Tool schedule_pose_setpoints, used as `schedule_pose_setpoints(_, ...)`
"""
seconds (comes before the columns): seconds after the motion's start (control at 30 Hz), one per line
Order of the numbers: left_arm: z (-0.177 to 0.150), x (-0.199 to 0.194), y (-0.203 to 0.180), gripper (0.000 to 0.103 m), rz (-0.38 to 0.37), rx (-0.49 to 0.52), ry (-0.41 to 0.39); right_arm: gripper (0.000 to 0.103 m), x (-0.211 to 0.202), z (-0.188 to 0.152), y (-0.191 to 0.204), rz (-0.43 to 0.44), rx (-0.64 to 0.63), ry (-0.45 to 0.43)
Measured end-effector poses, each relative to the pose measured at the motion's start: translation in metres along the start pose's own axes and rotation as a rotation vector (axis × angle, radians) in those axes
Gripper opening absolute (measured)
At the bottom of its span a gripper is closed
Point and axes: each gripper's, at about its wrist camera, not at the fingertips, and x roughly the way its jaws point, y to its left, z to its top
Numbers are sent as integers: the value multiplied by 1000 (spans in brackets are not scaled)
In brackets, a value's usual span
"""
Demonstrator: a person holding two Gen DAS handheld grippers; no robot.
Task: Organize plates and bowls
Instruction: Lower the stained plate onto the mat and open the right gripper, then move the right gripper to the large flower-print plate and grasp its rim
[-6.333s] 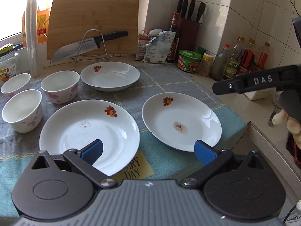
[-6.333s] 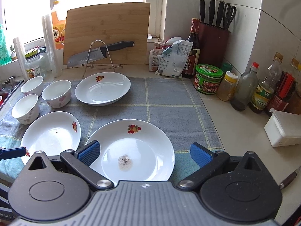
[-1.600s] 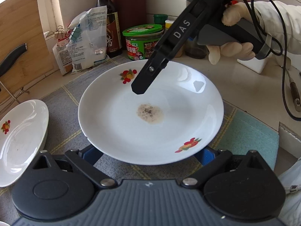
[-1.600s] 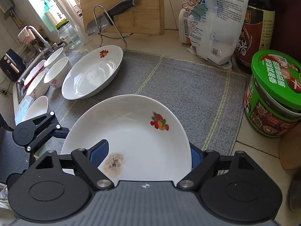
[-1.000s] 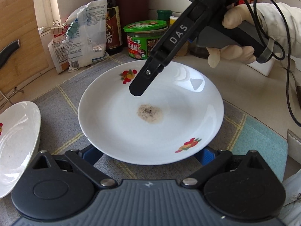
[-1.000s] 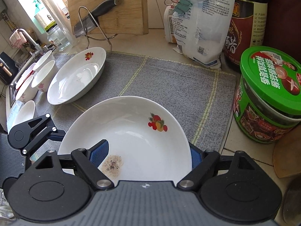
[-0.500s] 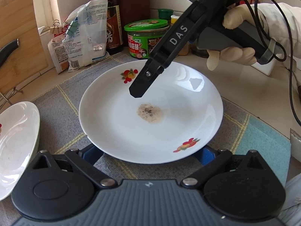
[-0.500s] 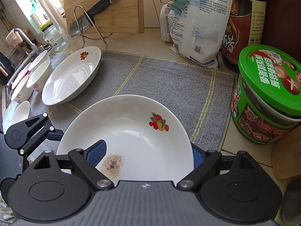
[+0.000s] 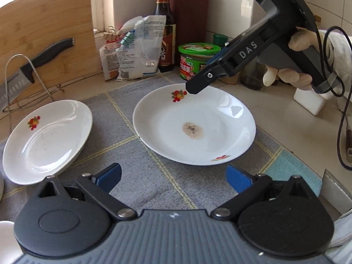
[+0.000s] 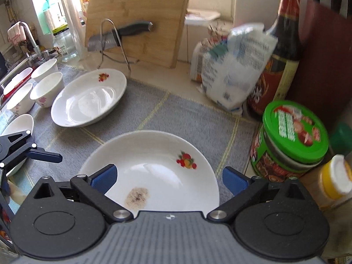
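Observation:
A white plate point(image 9: 193, 127) with a fruit print and a brown stain lies on the grey mat point(image 9: 136, 154); a second fruit print shows at its near edge. My left gripper point(image 9: 173, 175) is open just short of that plate, with nothing between its fingers. My right gripper point(image 10: 169, 179) hangs over the plate point(image 10: 154, 167) with its jaws opening wide; the plate lies between the blue pads, which do not press on it. In the left wrist view, the right gripper point(image 9: 198, 81), held by a gloved hand point(image 9: 286, 74), is above the plate's far rim. The left gripper point(image 10: 44, 154) shows at the left edge.
A deeper white plate point(image 10: 88, 99) sits left on the mat, with several small bowls point(image 10: 46, 88) beyond it by the sink. A knife point(image 10: 116, 35) on a wire rack, a cutting board point(image 10: 136, 11), a bag point(image 10: 231, 70), a sauce bottle point(image 10: 283, 50) and a green-lidded jar point(image 10: 292, 136) line the back and right.
The left gripper has drawn back and up, so the plate is now ahead of its fingers instead of between them. The right gripper's jaws have spread and it has lifted off the plate.

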Motion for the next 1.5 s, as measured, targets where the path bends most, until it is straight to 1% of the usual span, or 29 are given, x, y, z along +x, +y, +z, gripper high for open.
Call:
schedule_pose_setpoints(0.2,-10,-39,2,101,90,-85,-60,103,-16,3,50,18,-44,-61)
schedule_pose_setpoints(0.33,-25,-64,6,101,152,-102,-82,103,-18,1,90,30,-62,-81)
schedule_pose_setpoints(0.5,-52,-99,13,101,181,-106,-96,103,-12,-4,139,64,-56,-74)
schedule_pose_setpoints(0.67,-80,-128,23,101,214,-126,-78,103,-1,-12,182,88,-19,-47)
schedule_pose_setpoints(0.83,-108,-155,38,101,249,-148,-58,103,11,-21,215,106,-2,-10)
schedule_pose_setpoints(1.03,-135,-175,57,101,295,-163,-30,103,26,-31,238,125,34,22)
schedule_pose_setpoints(1.17,-149,-182,70,101,316,-196,-8,103,30,-35,251,148,25,27)
schedule_pose_setpoints(1.3,-162,-176,80,101,327,-224,24,103,31,-37,255,170,-15,27)
schedule_pose_setpoints(1.37,-167,-170,85,101,347,-246,41,103,30,-36,251,183,-37,26)
schedule_pose_setpoints(1.5,-180,-157,99,101,368,-303,63,103,30,-36,240,237,-47,32)
